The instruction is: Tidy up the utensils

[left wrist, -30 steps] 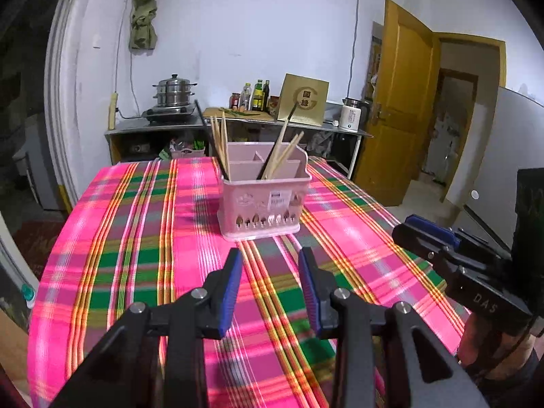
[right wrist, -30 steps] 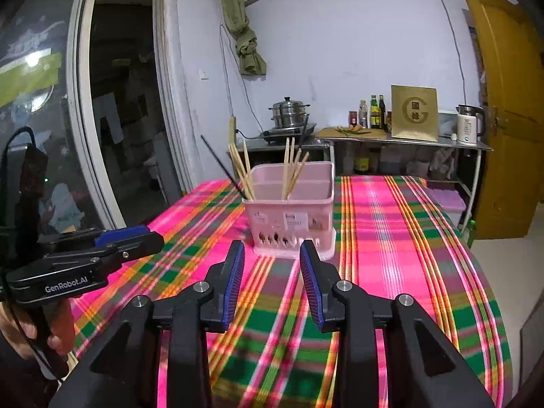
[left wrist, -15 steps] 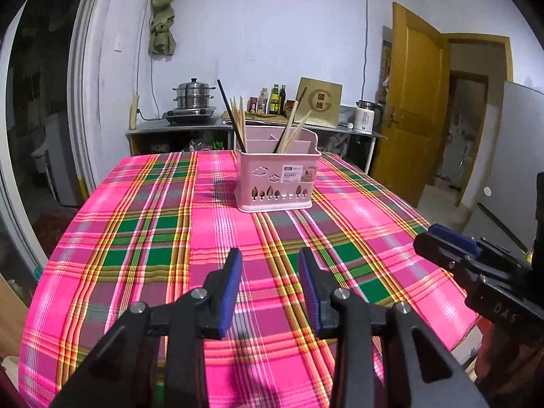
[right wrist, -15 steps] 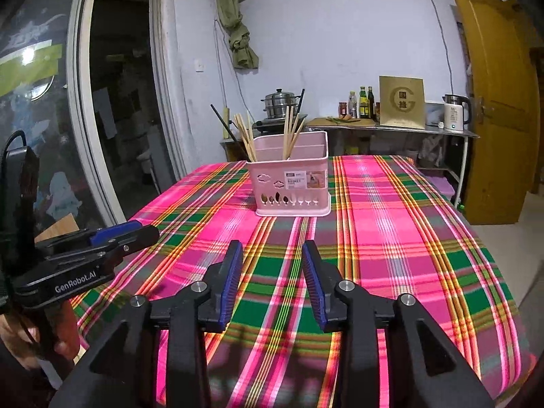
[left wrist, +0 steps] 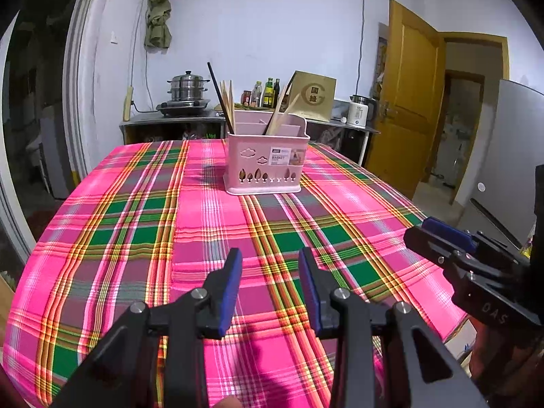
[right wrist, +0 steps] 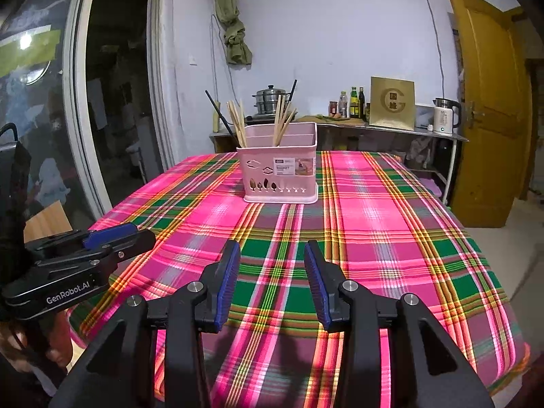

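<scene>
You have drawn both grippers back from the basket point(left wrist: 267, 156). A second ago your left gripper point(left wrist: 270, 285) hung near the basket's front; now it sits well apart from it, at the near edge of the cloth point(left wrist: 136, 224). Your right gripper point(right wrist: 272, 280) has backed off from the basket likewise, and more cloth lies between them.

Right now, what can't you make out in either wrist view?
- Basket inside: its front wall hides the compartment floors and the chopsticks' lower ends, both views.
- Basket label: too small to read.
- Table near edge: hidden behind the left gripper and the right gripper.
- Far shelf bottles: too small to identify.
</scene>
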Demonstrator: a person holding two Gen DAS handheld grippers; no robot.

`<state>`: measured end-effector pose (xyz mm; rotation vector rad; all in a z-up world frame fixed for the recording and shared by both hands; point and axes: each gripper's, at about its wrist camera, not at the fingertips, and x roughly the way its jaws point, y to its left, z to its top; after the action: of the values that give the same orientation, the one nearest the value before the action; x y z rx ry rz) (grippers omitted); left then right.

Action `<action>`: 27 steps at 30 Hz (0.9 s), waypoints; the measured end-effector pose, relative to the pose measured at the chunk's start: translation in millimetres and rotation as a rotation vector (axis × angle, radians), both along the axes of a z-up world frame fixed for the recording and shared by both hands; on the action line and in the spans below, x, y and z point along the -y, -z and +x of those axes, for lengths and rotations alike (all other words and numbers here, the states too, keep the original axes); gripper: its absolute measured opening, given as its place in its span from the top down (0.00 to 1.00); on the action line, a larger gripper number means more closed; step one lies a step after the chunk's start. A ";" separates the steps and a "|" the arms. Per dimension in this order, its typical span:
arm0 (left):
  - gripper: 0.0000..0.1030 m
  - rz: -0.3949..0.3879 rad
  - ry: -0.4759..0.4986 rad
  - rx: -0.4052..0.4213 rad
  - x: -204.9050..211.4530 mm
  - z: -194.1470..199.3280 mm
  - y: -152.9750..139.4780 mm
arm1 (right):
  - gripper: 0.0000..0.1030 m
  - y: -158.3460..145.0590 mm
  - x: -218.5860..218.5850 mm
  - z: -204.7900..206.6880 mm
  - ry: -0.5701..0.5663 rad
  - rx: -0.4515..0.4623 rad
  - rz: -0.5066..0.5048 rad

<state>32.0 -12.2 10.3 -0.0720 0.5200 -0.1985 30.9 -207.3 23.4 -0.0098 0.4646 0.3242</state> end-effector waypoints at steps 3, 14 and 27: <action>0.65 0.000 -0.009 0.004 -0.7 -0.6 0.2 | 0.61 0.5 0.6 0.1 0.002 0.000 -0.001; 0.65 0.004 -0.013 0.004 0.9 -0.6 0.3 | 0.61 1.3 1.8 -0.2 0.004 0.004 -0.008; 0.65 0.005 -0.009 0.003 2.4 -1.0 -1.0 | 0.61 0.4 0.3 0.2 0.002 0.004 -0.012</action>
<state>30.9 -14.7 11.3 -0.0689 0.5168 -0.1883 31.0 -207.6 23.0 -0.0219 0.4623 0.3193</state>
